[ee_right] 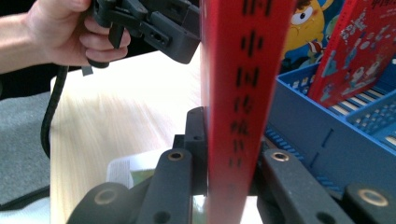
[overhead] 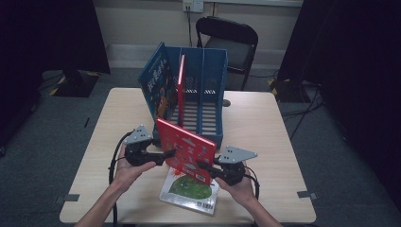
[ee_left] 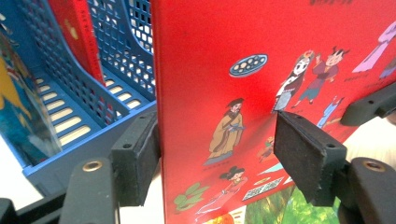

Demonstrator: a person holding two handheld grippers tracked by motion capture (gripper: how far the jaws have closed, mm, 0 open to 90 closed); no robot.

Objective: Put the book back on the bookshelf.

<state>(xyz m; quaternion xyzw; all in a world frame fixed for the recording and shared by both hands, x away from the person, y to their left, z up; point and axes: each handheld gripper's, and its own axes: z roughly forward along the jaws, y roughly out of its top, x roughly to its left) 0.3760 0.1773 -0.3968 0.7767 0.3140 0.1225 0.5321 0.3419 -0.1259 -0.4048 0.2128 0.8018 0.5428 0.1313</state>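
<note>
The surface [overhead: 265,123] carries a blue file rack [overhead: 203,85] with two books standing in it and free slots at its right. The red book [overhead: 185,150] is upright just before the rack, above a green book [overhead: 189,191]. The right claw [overhead: 204,166] pinches its spine; the left claw [overhead: 168,153] is spread, one pad touching. Best steady both edges, then clear the rack's front lip.

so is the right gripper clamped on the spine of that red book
Yes, in the right gripper view the right gripper has its fingers pressed against both sides of the red book, spine facing the camera.
</note>
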